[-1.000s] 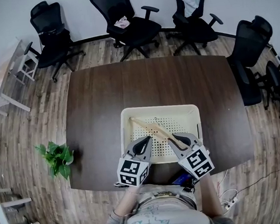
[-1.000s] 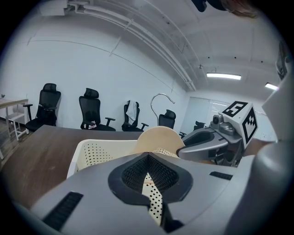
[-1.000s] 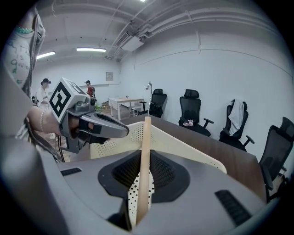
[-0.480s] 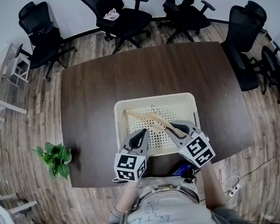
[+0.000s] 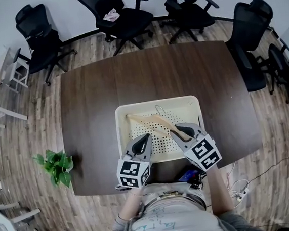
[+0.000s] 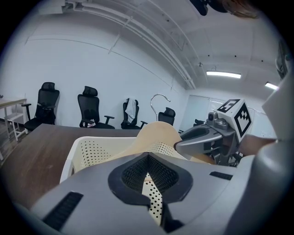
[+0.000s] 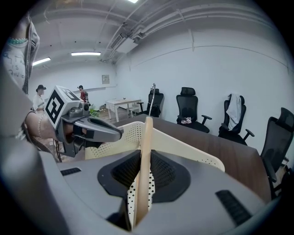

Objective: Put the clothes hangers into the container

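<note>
Head view: one wooden clothes hanger slants across the single cream perforated container, its near end clamped between the jaws of the right gripper. The left gripper hovers over the container's near side, jaws closed on nothing. The container sits on a dark desk; beyond it stand three black office chairs, and left of it one potted plant sits on the floor.

Left gripper jaws together, empty; right gripper beside it, tilted down, clamping hanger.
</note>
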